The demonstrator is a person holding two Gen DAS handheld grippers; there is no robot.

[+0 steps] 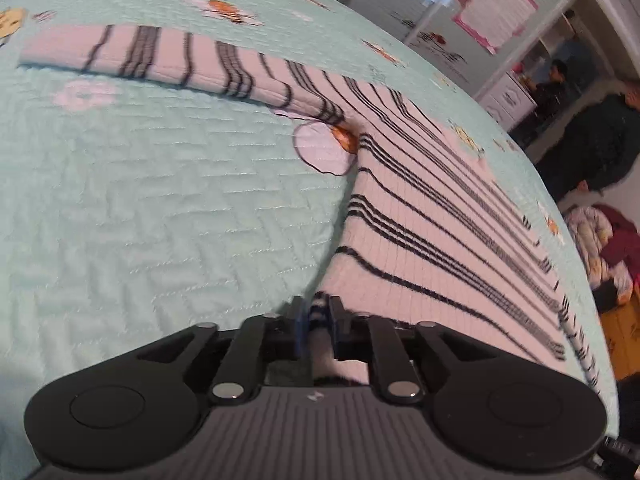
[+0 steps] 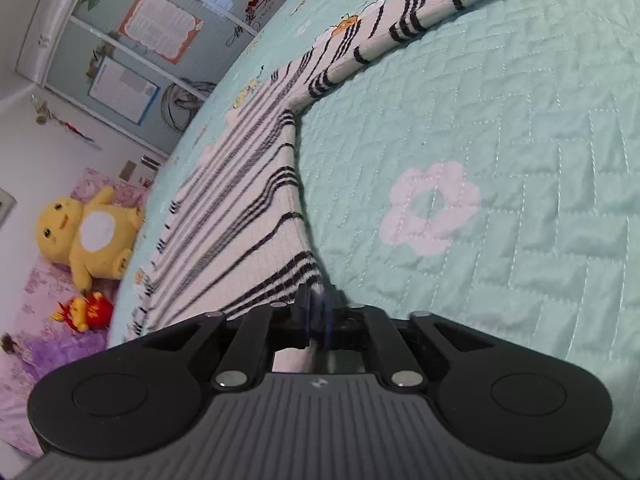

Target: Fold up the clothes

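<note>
Left gripper (image 1: 318, 312) pinches the striped garment's (image 1: 420, 208) hem, jaws nearly closed; right gripper (image 2: 318, 308) likewise clamps its edge (image 2: 248, 216). Garment lies flat on the teal quilt (image 1: 140, 220), sleeve toward upper left.

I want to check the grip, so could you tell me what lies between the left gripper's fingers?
In the left wrist view, the striped garment's edge sits pinched between the left gripper's fingers.
</note>
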